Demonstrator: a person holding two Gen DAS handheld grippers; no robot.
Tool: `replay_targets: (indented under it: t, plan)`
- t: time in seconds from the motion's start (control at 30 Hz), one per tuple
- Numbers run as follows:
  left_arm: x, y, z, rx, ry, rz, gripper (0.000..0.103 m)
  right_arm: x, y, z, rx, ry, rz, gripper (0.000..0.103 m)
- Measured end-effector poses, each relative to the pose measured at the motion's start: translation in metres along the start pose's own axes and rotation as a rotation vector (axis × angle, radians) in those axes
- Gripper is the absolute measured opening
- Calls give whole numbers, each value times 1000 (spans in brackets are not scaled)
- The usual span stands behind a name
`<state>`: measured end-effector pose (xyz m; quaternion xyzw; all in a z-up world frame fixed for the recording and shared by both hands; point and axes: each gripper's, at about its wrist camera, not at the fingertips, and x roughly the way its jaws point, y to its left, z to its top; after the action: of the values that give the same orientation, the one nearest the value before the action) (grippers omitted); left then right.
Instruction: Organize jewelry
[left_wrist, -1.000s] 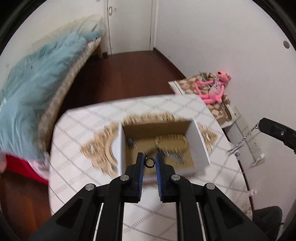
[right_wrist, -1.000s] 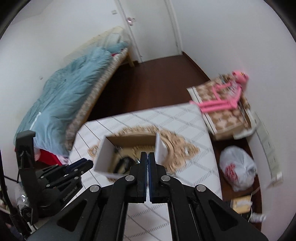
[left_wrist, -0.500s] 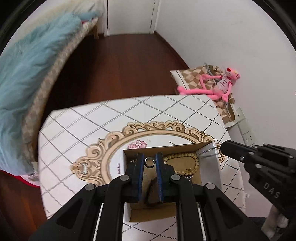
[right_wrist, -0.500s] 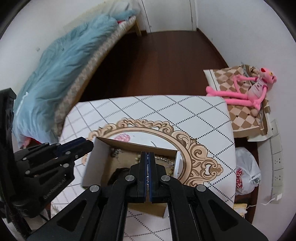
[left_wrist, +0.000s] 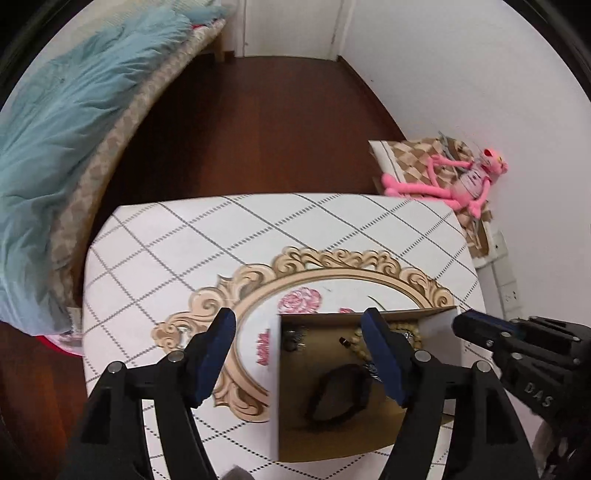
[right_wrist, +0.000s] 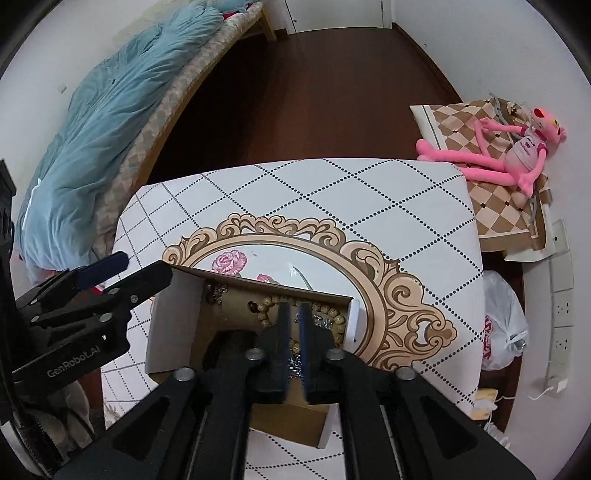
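Observation:
An open cardboard box (left_wrist: 275, 387) (right_wrist: 173, 321) stands on the table. Inside lie a wooden bead bracelet (left_wrist: 360, 345) (right_wrist: 267, 308), a black hair tie (left_wrist: 340, 395) (right_wrist: 225, 341), small earrings (right_wrist: 218, 291) and a silver chain (right_wrist: 321, 323). My left gripper (left_wrist: 299, 354) hangs wide open and empty over the box's left wall; it shows at the left of the right wrist view (right_wrist: 122, 273). My right gripper (right_wrist: 293, 332) sits over the box with a narrow gap between its pads and nothing held; its tip shows at the right of the left wrist view (left_wrist: 476, 328).
The table (left_wrist: 184, 240) (right_wrist: 406, 192) has a white diamond-pattern cloth with an ornate gold oval. A bed with a blue duvet (left_wrist: 55, 110) is at the left. A pink plush toy (left_wrist: 454, 181) lies on a checkered stool at the right. A plastic bag (right_wrist: 502, 325) sits on the floor.
My left gripper has opened wide and let go of the small ring it held. My right gripper has parted slightly; its silver chain now lies in the box.

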<state>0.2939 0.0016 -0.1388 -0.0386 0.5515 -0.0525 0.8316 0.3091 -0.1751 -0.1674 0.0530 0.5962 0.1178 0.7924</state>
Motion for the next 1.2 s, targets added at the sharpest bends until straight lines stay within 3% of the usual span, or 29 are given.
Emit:
replay_targets:
  t: [0.03,0.1,0.17,0.2,0.3,0.53,0.8,1.2]
  plan:
    - [-1,2,-1,2,-1,24,70,-3,0,0,0,-7,-6,26]
    - [-5,5,-5,1,-10,55,77,-8,1,-1,1,-21,-16,50]
    - [-9,7,-12,4,-26,93,98,-14,2,-6,-2,-32,-41,65]
    - [-11,8,-16,6,-34,109,99,-16,2,-9,-2,-36,-65,76]
    - [-16,7,-32,15,-62,159,101,-19,3,-27,-4,-52,-164,96]
    - [-19,3,-65,14,-62,191,102,-13,1,-73,24,-48,-272,102]
    - [-39,-4,-83,8,-81,209,103,-22,6,-99,59,-76,-297,102]
    - [-118,-15,-112,-14,-174,182,102,-104,22,-132,63,-210,-308,102]
